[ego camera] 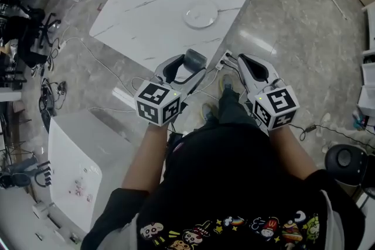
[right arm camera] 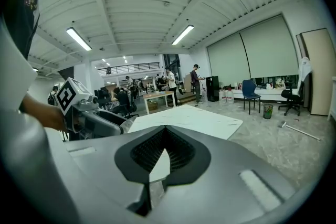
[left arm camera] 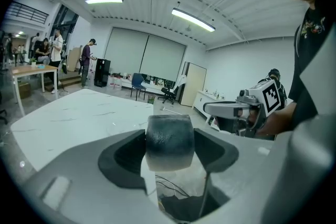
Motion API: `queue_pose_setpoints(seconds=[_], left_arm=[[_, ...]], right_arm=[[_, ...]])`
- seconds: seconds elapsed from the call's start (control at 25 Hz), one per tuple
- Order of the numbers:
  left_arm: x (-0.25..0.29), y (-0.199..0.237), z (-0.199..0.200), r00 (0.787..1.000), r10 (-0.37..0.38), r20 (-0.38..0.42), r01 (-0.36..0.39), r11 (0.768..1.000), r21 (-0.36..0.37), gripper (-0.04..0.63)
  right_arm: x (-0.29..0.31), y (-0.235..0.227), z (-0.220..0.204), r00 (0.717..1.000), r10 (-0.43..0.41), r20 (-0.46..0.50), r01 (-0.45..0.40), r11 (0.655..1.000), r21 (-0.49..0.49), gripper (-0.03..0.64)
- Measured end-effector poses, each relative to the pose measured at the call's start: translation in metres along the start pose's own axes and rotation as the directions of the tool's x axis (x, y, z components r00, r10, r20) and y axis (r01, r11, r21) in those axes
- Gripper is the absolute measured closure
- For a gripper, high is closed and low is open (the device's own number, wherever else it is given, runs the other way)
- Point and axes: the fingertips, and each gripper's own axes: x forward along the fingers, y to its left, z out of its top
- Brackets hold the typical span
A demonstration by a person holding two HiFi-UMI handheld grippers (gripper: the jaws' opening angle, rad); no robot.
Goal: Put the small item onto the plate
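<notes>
Black shirt point(ego camera: 234, 184): worn by the person, with cartoon prints along its lower edge, nearest to the head camera.
Marker cubes: 2, one point(ego camera: 158, 103) on the left gripper and one point(ego camera: 275, 107) on the right, each just ahead of a bare forearm.
Left gripper point(ego camera: 193, 67): pointed forward toward the table, with its jaws part-way open and pressed on either side of the small item.
Small item point(left arm camera: 169, 136): grey, short and rounded. It was held upright in the air between the 2 dark pads, short of the table edge and well apart from the plate. It was possibly a roll or a cup, but the blur made that hard to tell.
Right gripper point(ego camera: 240, 59): beside the left one at a similar height. In its own view the ribbed pads point(right arm camera: 178, 152) met tip to tip and held nothing.
Floor point(ego camera: 293, 26): grey polished stone, with thin cables point(ego camera: 88, 54) trailing across it left of the table.
Table point(ego camera: 146, 14): white marble top with faint dark veins, ahead of both grippers.
Plate point(ego camera: 200, 14): white and round, lying on the table's far right part.
Far room: several people point(left arm camera: 86, 63) stood near a wooden desk point(left arm camera: 31, 68) under long ceiling lights.
</notes>
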Motion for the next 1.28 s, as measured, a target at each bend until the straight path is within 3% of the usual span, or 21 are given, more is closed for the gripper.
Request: queue_pose_setpoints(seconds=[0.72, 1.28], left_arm=[[0.146, 0.125, 0.007, 0.98, 0.14, -0.145, -0.148, 0.988, -0.051, 0.31], [0.215, 0.195, -0.02, 0.952, 0.171, -0.252, -0.191, 0.98, -0.055, 0.31]], right_arm=[[0.123, -0.111, 0.001, 0.989, 0.11, -0.101, -0.107, 0.994, 0.037, 0.595], [0.163, -0.164, -0.017, 0.978, 0.095, -0.186, -0.085, 0.995, 0.06, 0.595]])
